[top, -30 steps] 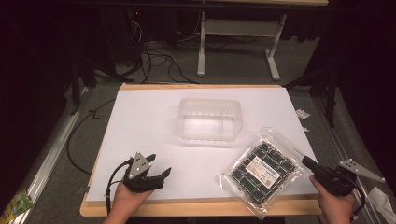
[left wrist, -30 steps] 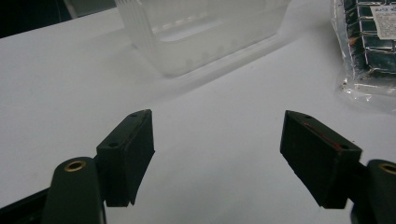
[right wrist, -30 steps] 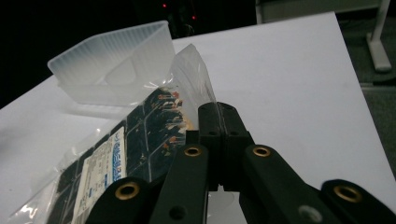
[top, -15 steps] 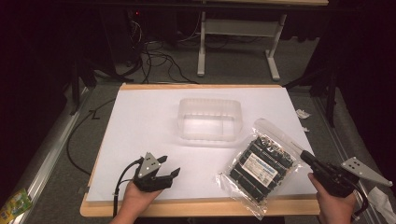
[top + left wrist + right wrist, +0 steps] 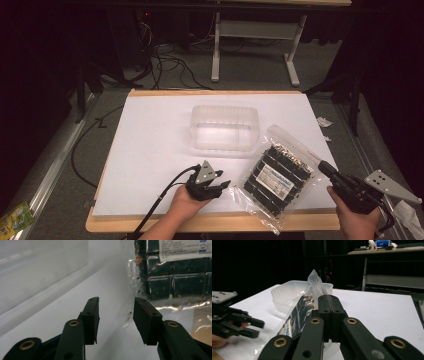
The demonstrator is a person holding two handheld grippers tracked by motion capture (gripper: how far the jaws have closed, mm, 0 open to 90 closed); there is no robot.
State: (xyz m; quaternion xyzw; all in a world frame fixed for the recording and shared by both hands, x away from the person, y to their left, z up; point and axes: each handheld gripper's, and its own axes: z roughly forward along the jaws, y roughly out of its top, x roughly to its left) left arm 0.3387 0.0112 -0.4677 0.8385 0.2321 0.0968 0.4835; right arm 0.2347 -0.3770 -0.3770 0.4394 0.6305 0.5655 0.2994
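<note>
While right tongs (image 5: 324,166) pinch bag (image 5: 276,172), left tongs (image 5: 223,187) gape beside.

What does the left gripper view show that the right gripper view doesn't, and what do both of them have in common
Left gripper view: the left gripper with its own jaws apart, aimed at the near edge of the bag, plus the white printed label close up. Right gripper view: the right gripper, jaws shut on the bag's edge so one side lifts off the table, and a far desk with items on it. Both share the clear bag of black parts, the clear plastic container and the white table surface.
</note>
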